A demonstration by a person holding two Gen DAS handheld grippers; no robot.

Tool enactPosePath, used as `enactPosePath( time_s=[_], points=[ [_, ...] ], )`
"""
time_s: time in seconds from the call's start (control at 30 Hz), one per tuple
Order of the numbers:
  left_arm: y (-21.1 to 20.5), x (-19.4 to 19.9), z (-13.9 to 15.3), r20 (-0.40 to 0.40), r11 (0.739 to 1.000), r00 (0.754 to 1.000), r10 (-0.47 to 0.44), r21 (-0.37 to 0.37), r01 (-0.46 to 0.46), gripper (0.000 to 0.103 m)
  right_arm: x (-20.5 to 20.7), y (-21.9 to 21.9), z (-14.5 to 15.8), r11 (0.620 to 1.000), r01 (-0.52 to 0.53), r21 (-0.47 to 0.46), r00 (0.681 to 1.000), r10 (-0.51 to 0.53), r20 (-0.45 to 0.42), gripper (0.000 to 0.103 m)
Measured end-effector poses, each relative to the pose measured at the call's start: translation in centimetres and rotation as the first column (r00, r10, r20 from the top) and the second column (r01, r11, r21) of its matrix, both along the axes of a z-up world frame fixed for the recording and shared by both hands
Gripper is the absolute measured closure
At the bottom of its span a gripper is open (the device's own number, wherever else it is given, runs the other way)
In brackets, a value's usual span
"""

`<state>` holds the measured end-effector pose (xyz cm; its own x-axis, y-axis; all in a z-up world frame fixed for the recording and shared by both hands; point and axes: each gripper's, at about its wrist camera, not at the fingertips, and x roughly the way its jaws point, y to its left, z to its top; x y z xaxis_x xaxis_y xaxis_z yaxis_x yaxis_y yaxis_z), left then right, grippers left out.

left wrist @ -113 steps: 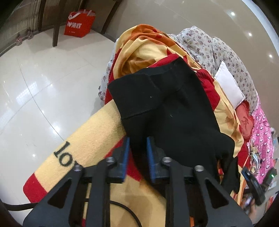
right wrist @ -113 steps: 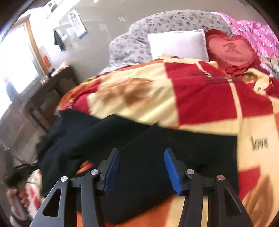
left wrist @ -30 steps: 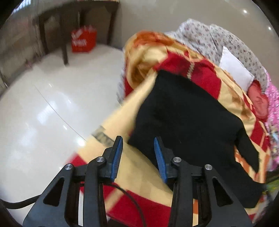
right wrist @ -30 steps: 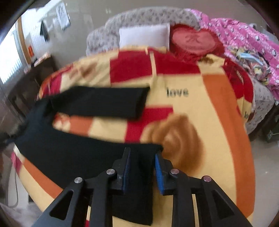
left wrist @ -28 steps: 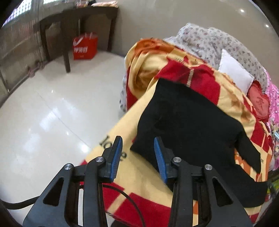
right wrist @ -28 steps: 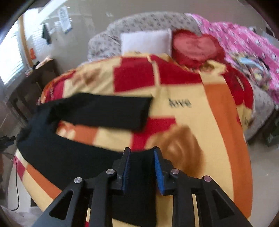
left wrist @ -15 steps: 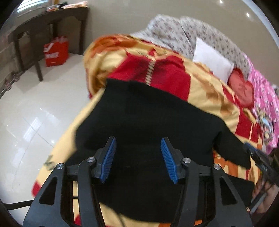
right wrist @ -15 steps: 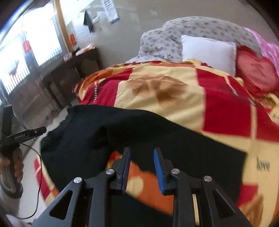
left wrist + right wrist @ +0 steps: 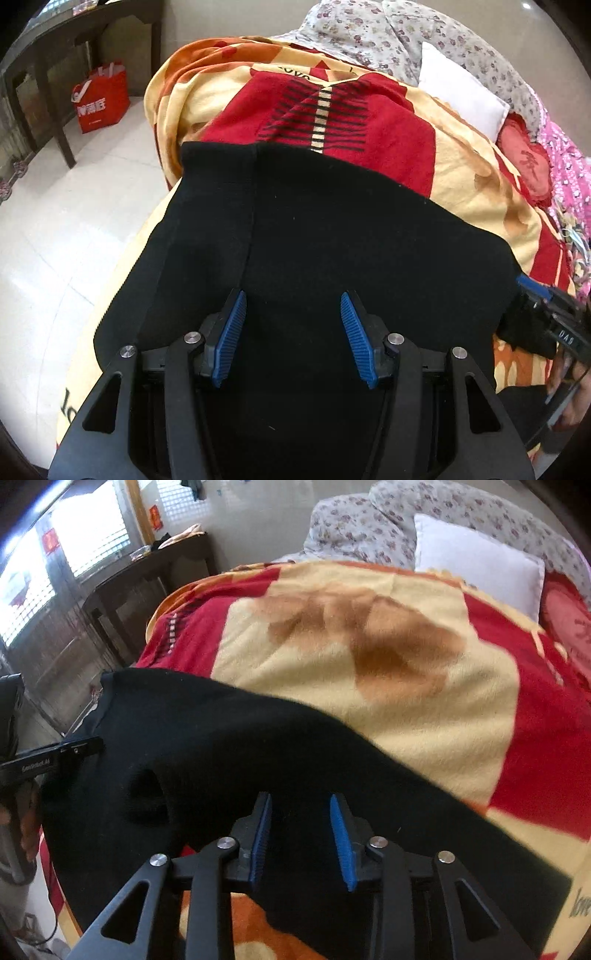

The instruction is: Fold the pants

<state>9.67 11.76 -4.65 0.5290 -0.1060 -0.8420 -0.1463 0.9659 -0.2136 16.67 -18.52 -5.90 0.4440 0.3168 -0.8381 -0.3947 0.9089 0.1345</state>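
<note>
Left gripper [image 9: 293, 334] gapes over black pants [image 9: 332, 229].

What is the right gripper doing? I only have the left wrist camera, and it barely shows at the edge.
Observer: In the right wrist view, the right gripper is open. Its jaws have just been opening, with nothing pinched between them, over the black pants.
Operator: Is the cloth flat there?
Observer: No. Left of the gripper, a raised fold stands up with a dark hollow in it.
Operator: Am I near an edge?
Observer: Yes. The blanket shows bare low in that view beside the gripper, so an edge of the pants runs under it.
</note>
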Motion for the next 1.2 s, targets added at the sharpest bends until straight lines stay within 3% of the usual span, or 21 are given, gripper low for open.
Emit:
enactPosePath(
  time_s=[0.07,0.13,0.2,0.27,0.53,0.8,0.87,0.9,0.93,1.0,1.07,1.13,1.2],
  points=[
    [0.3,0.1,0.1,-0.002,1.000,1.000,-0.020,-0.013,0.020,0.050,0.4,0.3,1.0,0.999,-0.038,0.025,0.999,0.038,0.021,0.067],
    [0.7,0.3,0.2,0.004,1.000,1.000,-0.015,0.007,0.015,0.050,1.1,0.8,2.1,0.995,-0.084,0.056,0.996,0.082,0.045,0.056],
    [1.5,0.6,0.1,0.006,0.999,1.000,0.020,0.047,-0.020,0.050,2.0,1.8,2.5,0.991,-0.126,0.051,0.990,0.122,0.064,0.056],
    [2.2,0.8,-0.2,0.014,0.999,0.999,0.033,0.007,-0.033,0.050,3.3,3.0,2.5,0.984,-0.173,0.034,0.983,0.170,0.072,0.056],
    [1.7,1.4,-0.5,0.038,0.997,0.999,-0.007,0.073,0.004,0.049,7.4,5.9,-1.1,0.947,-0.321,-0.002,0.946,0.320,-0.059,0.055],
    [2.4,1.7,-0.5,0.041,0.999,0.999,0.003,0.034,-0.005,0.049,8.5,5.3,-1.5,0.934,-0.357,-0.008,0.932,0.355,-0.067,0.054],
    [2.4,1.7,-0.5,0.043,0.999,0.999,0.006,0.035,-0.008,0.049,8.2,5.4,-1.6,0.926,-0.377,0.032,0.923,0.379,-0.070,0.071],
    [2.4,1.7,-0.5,0.043,0.999,0.999,0.008,0.035,-0.009,0.049,8.0,5.6,-1.6,0.921,-0.387,0.047,0.918,0.389,-0.073,0.088],
    [2.5,1.7,-0.4,0.041,1.000,0.999,0.013,0.025,-0.014,0.049,7.5,6.0,-1.5,0.919,-0.393,0.034,0.917,0.395,-0.059,0.096],
    [3.3,1.3,0.1,0.046,0.998,0.998,0.049,-0.036,-0.048,0.049,6.2,6.7,-1.0,0.916,-0.400,-0.027,0.917,0.400,-0.013,0.098],
    [5.1,0.1,1.1,0.060,0.986,0.991,0.122,-0.125,-0.114,0.049,4.6,6.7,0.4,0.922,-0.388,-0.024,0.921,0.388,0.034,0.098],
    [6.7,-1.5,2.6,0.102,0.973,0.976,0.192,-0.151,-0.176,0.049,2.2,6.4,2.7,0.917,-0.398,-0.010,0.913,0.397,0.096,0.098],
    [8.0,-3.4,4.6,0.171,0.968,0.956,0.237,-0.121,-0.219,0.049,-0.9,5.9,5.4,0.910,-0.414,0.012,0.901,0.408,0.150,0.098]
  ],
)
